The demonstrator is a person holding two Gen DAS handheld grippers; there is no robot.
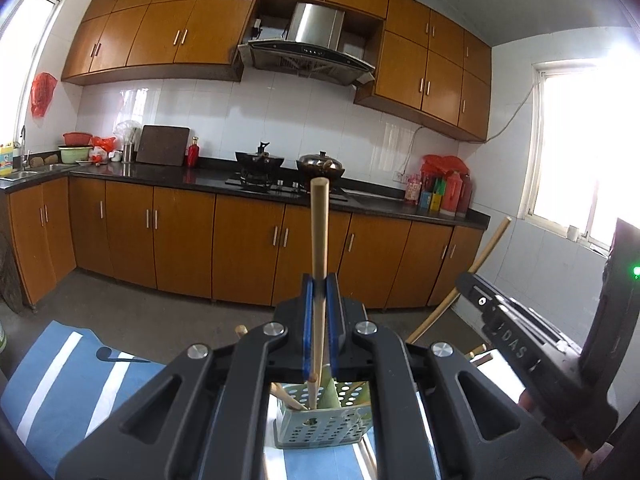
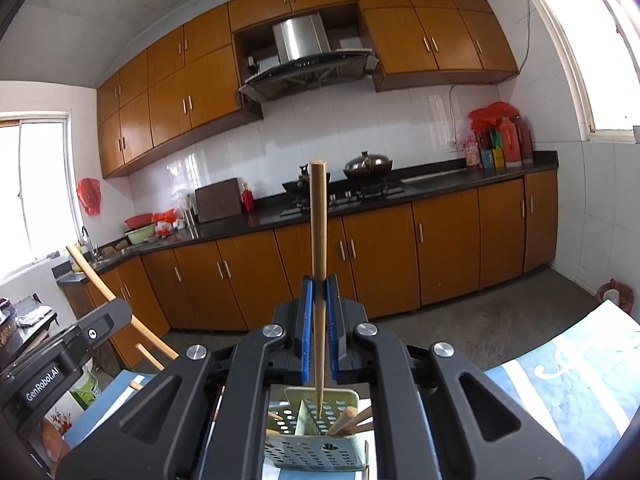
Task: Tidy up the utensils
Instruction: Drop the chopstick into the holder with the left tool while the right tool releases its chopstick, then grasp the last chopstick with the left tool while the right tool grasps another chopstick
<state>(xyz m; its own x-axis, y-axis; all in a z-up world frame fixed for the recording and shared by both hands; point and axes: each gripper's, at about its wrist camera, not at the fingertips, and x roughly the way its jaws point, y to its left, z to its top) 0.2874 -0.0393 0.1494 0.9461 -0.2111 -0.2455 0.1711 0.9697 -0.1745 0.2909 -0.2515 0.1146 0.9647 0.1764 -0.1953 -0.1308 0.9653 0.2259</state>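
In the left wrist view, a blue-and-white striped cloth point(image 1: 60, 384) covers the table at the lower left. Beyond it runs a kitchen with a sink point(image 1: 28, 172) in the far left corner, brown cabinets point(image 1: 180, 248) below a dark counter, a cutting board point(image 1: 163, 145) leaning on the tiled wall, and a stove with a wok point(image 1: 259, 159) and a lidded pot point(image 1: 320, 164) under a range hood point(image 1: 310, 50).

At the centre, the left claw point(image 1: 319, 292) is clenched on a wooden chopstick point(image 1: 319, 232), its blue pads pressing the stick from both sides. The chopstick stands nearly upright, with its blunt end high against the stove and its thin end reaching down towards a pale green perforated utensil holder point(image 1: 320, 428) on the cloth directly beneath the claw. Other wooden sticks lean inside that holder. At the right edge the other gripper's black body shows, with a second stick slanting past it.

In the right wrist view, the left gripper's body and its slanted stick appear at the lower left. At the centre, the right claw point(image 2: 319, 292) is likewise clenched on a second chopstick point(image 2: 318, 240), which is held almost upright. Its tip points down into the middle compartment of the same holder point(image 2: 316, 448); whether it touches the bottom cannot be told. More sticks rest in the holder's right compartment. The striped cloth point(image 2: 568, 380) stretches off to the right.
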